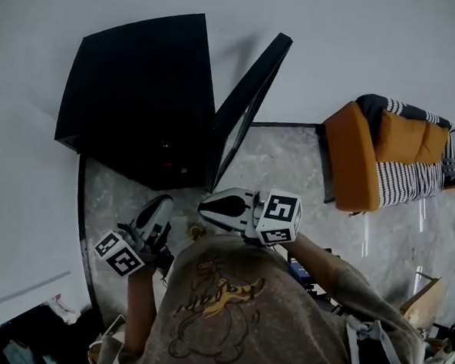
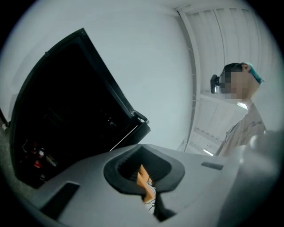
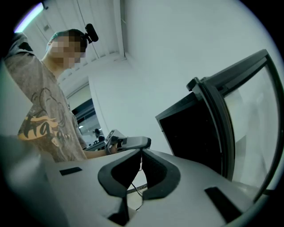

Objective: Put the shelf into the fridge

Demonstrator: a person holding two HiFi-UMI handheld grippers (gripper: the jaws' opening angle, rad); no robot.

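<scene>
A black fridge [image 1: 140,95] stands against the white wall with its door [image 1: 247,109] swung open to the right. Its inside is too dark to make out, and no shelf shows in any view. My left gripper [image 1: 163,204] is shut and empty, held low in front of the fridge. My right gripper [image 1: 203,207] is beside it, also shut on nothing. In the left gripper view the shut gripper [image 2: 143,153] points past the fridge [image 2: 66,111]. From the right gripper [image 3: 141,151] I see the left gripper [image 3: 126,142] and the open door [image 3: 239,111].
An orange sofa [image 1: 360,155] with a striped cushion stands at the right on the grey stone floor [image 1: 290,166]. White walls close in at the back and left. Dark clutter lies at the bottom left corner [image 1: 18,341].
</scene>
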